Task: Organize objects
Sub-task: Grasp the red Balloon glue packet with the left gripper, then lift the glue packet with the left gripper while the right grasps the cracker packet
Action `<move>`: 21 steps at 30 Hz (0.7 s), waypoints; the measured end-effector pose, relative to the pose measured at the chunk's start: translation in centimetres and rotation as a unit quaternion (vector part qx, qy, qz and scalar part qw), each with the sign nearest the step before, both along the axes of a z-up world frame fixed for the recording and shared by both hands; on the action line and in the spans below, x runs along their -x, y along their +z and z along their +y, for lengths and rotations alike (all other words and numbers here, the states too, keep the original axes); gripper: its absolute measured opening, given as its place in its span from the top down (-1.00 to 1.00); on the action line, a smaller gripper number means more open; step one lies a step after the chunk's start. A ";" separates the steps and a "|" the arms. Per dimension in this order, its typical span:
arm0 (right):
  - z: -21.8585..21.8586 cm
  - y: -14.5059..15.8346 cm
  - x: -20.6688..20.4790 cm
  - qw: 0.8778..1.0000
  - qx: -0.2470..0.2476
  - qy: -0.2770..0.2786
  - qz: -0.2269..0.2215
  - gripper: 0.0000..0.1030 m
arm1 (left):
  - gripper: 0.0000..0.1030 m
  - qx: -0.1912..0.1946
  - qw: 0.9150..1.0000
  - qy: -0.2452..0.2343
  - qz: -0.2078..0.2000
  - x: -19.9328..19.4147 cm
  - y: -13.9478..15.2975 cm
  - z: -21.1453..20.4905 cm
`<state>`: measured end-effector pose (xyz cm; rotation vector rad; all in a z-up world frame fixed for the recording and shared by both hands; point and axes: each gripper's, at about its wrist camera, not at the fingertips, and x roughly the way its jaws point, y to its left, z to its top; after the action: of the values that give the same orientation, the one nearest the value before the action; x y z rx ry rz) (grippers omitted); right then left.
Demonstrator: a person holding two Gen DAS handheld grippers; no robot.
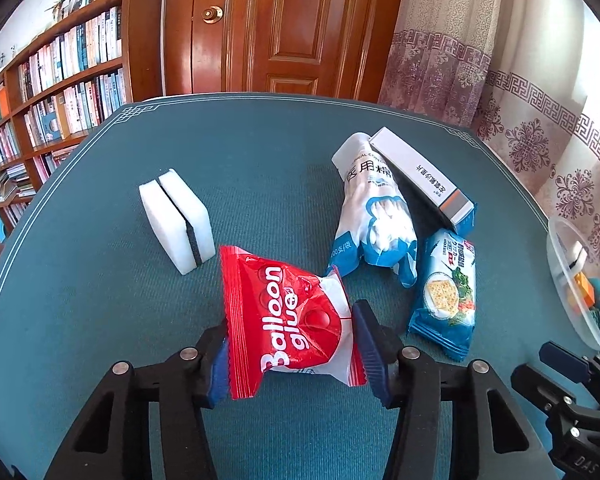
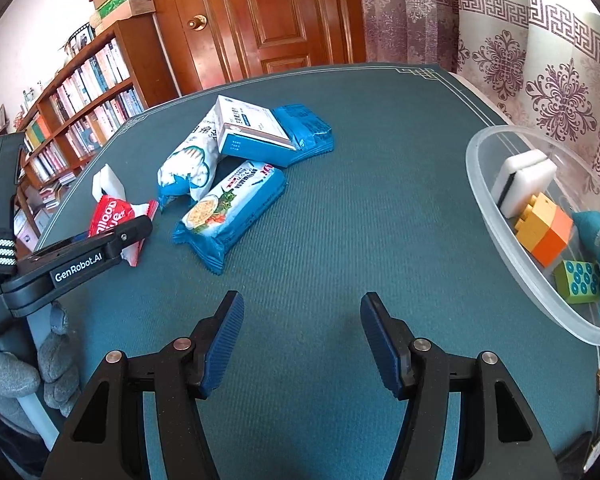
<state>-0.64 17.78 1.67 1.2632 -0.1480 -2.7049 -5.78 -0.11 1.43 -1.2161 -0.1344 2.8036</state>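
Left gripper (image 1: 290,354) angled down at the table, blue pads (image 1: 370,354) pinched on both sides of a red packet (image 1: 288,312); right gripper (image 2: 302,344) tilted down likewise, jaws apart and empty; gloved hand (image 2: 24,368) on the left handle.

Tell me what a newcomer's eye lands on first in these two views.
The red Balloon glue packet, pinched between the left gripper's blue pads at the near edge of the teal table. Next, the clear plastic bin at the right, holding a white sponge and orange-yellow blocks, while the right gripper hangs open and empty.
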 end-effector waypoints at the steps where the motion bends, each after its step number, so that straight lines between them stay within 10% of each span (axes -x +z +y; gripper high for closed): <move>1: -0.2 0.0 0.4 1.000 0.004 0.001 -0.002 -0.21 | -0.09 -0.001 1.000 0.002 0.002 0.0 0.1 -0.1; 21: -4.3 0.2 8.0 0.999 0.036 0.012 -0.002 -0.21 | -0.09 -0.008 1.000 0.018 0.013 -0.6 0.6 -0.7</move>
<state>-8.64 13.51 1.90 1.2411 -0.2262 -2.6526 -5.15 -0.79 2.04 -1.1843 -0.1777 2.8435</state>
